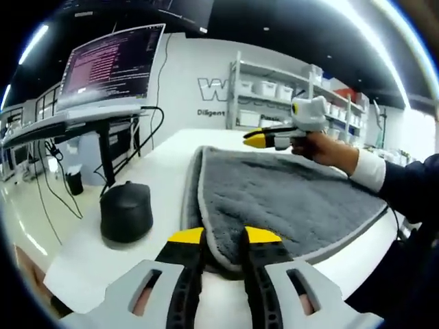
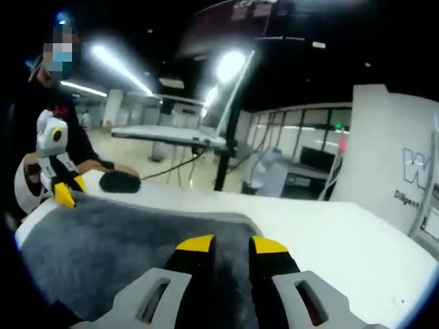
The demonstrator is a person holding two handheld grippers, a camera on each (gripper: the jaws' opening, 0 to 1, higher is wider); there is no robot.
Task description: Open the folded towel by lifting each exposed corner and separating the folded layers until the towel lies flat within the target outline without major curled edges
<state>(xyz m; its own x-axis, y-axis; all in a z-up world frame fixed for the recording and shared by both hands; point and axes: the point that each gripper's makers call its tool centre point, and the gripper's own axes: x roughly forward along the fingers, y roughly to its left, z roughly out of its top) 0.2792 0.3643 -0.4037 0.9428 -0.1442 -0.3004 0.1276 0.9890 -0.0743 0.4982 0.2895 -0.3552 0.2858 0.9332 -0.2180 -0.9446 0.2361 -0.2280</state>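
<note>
Left claw, seen in the left gripper view, closed on the near corner of the gray towel, yellow tips pinching the bound edge right at the counter rim. Just beyond those tips, towel spreading away over the white counter, mostly opened, one long edge to the left of the claw showing a doubled layer along its border. Left of the claw, near the towel but apart from it, a black mouse. Farther off, a laptop on a stand. Across the towel, right claw held by a hand, hovering above the far edge.

In the right gripper view, right claw tips slightly apart, gripping nothing visible, with the towel directly beneath and ahead. At the towel's far corner, left claw clamped on the fabric.

By the look of it, unfolding largely done; left to do: flattening the doubled border and settling the corners. Target outline not discernible.
</note>
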